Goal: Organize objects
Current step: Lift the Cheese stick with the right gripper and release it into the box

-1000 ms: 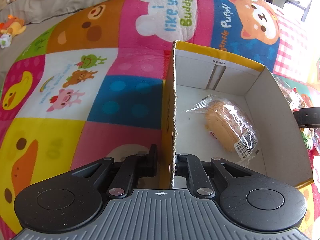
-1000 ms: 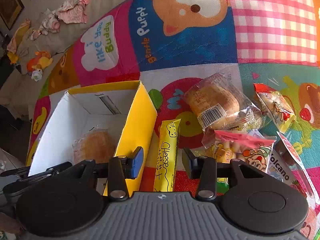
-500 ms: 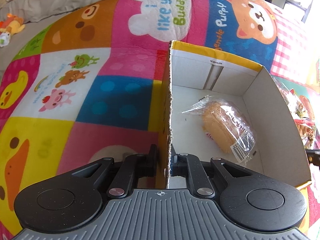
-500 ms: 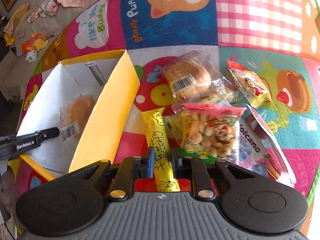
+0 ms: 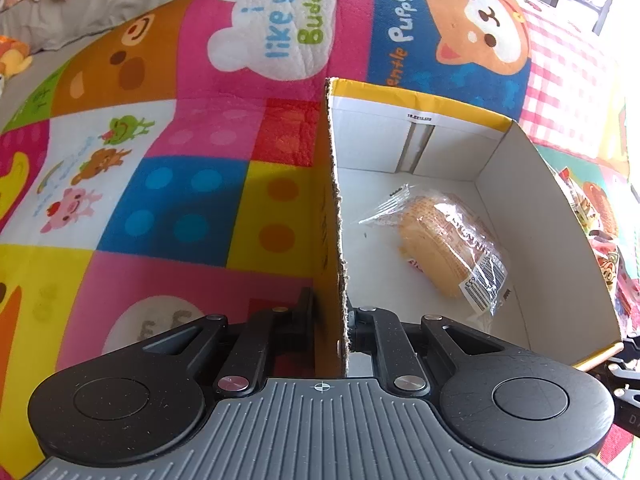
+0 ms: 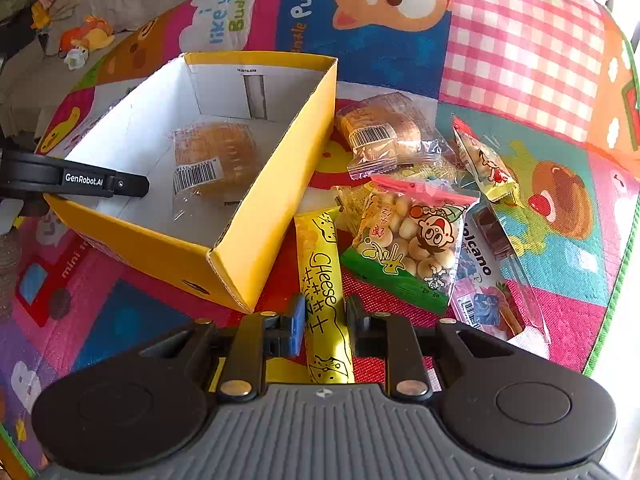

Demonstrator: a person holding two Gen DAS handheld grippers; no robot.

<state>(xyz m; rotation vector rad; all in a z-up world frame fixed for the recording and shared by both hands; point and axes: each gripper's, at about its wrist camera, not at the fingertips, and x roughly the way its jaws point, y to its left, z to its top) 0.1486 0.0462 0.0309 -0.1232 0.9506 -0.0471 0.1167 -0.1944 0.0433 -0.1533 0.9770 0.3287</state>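
A yellow cardboard box (image 5: 540, 208) with a white inside stands on the play mat, one wrapped bun (image 5: 444, 244) on its floor. My left gripper (image 5: 330, 304) is shut on the box's left wall (image 5: 336, 240), one finger on each side; in the right wrist view one of its fingers (image 6: 120, 184) reaches over the box (image 6: 276, 168) near the bun (image 6: 212, 156). My right gripper (image 6: 324, 316) holds a yellow "Cheese" stick (image 6: 324, 276) between its pads. Its jaws are opening slightly, with the pads still on the wrapper.
Right of the box lies a heap of snacks: a second wrapped bun (image 6: 380, 132), a bag of biscuit balls (image 6: 408, 240), a "Volcano" packet (image 6: 484, 280), a small yellow packet (image 6: 488, 164). Soft toys (image 6: 86, 38) and clothes lie beyond the mat's far left edge.
The right jaws closed from wide apart onto the cheese stick, and the gripper rolled. The left gripper slid the box to the right across the mat, nearer the snack heap.
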